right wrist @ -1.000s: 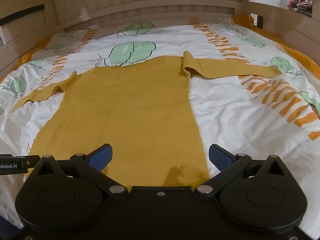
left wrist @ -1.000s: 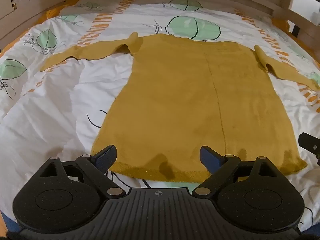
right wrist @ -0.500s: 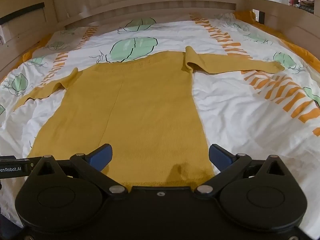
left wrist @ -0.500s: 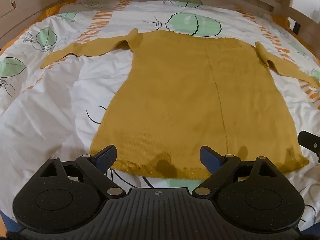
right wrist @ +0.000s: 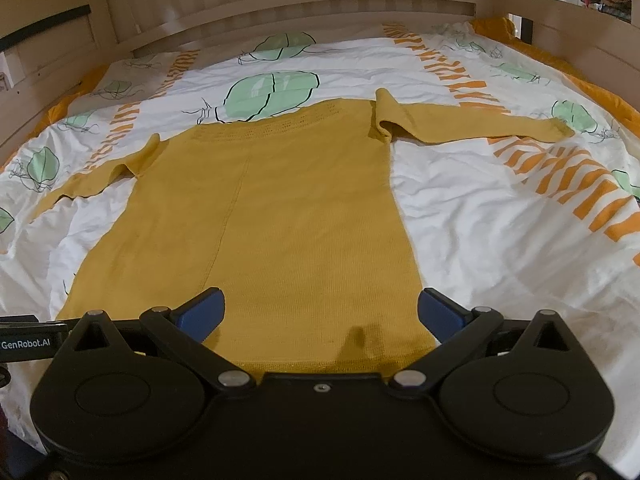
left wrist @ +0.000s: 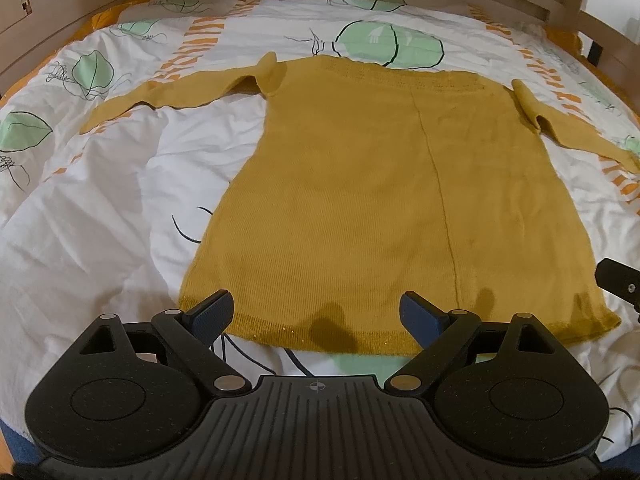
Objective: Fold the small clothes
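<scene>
Both grippers hang above the near hem with jaws spread wide and nothing between the pads: the left gripper (left wrist: 316,312) sits over the hem's left half, the right gripper (right wrist: 320,312) over its right half, and neither touches the knit. From a second ago to now very little changes in either view; the garment only slides a little down the left picture and the hem a little lower in the right one, so the cameras tip a touch while the cloth itself lies as it lay. The mustard sweater (left wrist: 384,208) is spread flat, hem nearest the grippers, neckline at 12 o'clock. In the left view its left sleeve (left wrist: 176,96) stretches toward 10 o'clock and its right sleeve (left wrist: 576,132) toward 2 o'clock, each with a small fold at the shoulder. Under it lies the white duvet (left wrist: 100,240) with green leaf prints and orange stripes, inside a wooden bed frame (right wrist: 280,4). I judge that folding has not begun: the 2 grippers seem poised to choose a first hold, likely a sleeve or a hem corner.
</scene>
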`<move>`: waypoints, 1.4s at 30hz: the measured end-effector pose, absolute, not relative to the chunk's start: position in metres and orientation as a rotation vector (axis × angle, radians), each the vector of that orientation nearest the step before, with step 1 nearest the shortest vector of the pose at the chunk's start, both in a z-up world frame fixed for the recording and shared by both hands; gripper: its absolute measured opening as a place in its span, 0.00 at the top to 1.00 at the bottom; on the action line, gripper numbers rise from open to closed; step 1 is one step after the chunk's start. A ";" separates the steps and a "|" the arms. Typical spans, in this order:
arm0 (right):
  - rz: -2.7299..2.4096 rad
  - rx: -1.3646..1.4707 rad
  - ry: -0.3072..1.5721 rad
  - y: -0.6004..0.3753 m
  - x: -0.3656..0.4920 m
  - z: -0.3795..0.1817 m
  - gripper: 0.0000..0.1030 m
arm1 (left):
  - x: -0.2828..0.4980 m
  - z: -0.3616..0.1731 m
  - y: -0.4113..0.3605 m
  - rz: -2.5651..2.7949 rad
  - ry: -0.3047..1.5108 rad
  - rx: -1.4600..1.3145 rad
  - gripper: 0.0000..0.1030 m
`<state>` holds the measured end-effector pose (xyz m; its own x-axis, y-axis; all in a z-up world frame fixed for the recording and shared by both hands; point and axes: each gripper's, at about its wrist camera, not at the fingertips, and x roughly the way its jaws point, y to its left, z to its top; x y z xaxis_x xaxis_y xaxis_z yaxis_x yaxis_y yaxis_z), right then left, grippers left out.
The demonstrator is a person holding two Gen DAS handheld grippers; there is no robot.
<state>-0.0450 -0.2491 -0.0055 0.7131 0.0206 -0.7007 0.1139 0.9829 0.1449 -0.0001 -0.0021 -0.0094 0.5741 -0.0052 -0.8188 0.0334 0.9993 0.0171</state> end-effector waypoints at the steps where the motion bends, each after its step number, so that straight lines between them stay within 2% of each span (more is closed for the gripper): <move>1: -0.053 0.184 0.777 -0.249 -0.045 -0.006 0.01 | 0.000 -0.009 -0.002 -0.023 0.960 0.032 0.12; 42: -0.036 0.217 0.801 -0.250 -0.042 -0.011 0.01 | 0.004 -0.014 -0.004 -0.020 0.995 0.039 0.12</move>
